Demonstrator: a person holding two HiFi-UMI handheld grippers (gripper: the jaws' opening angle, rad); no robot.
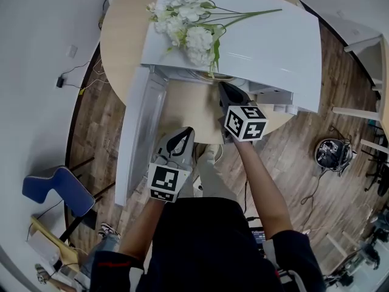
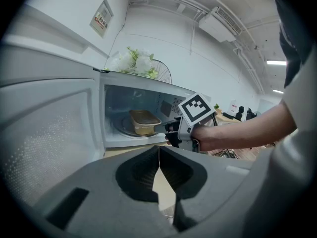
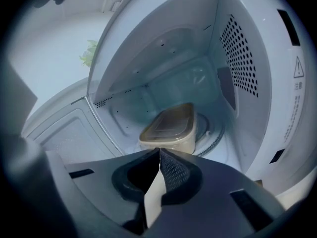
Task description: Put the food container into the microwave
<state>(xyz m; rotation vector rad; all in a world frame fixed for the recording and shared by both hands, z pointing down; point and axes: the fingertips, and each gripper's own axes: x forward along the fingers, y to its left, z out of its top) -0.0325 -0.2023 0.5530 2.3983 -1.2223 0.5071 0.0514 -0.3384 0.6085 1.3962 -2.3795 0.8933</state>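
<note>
Pressing the fingers (image 2: pixel 138 170) of the left gripper (image 2: pixel 159 150) together tip to tip, pinching nothing. Hovering that gripper off the near edge of the table (image 1: pixel 118 41), beside the microwave door (image 1: pixel 137 132), with the tips aimed toward the open microwave (image 1: pixel 267 41).

Pressing the fingers (image 3: pixel 181 170) of the right gripper (image 3: pixel 159 151) together as well, again with nothing between them. Reaching this gripper forward over the table's near edge and into the mouth of the oven cavity. Pointing its closed tips at the food container (image 3: pixel 168 128), lying lidded on the turntable (image 3: pixel 216 133) inside the cavity, just beyond the tips and slightly to their right, ungripped. Not managing to tell whether tips and container are touching or a little apart.

Facing the same container from the left gripper too, well apart from its fingers, ahead and a little to the left, with the right gripper near the container's right end.

Standing the door wide open to the left, past the table's near-left edge. Carrying white flowers (image 1: pixel 188 17) on the microwave's top, toward the table's far edge.
</note>
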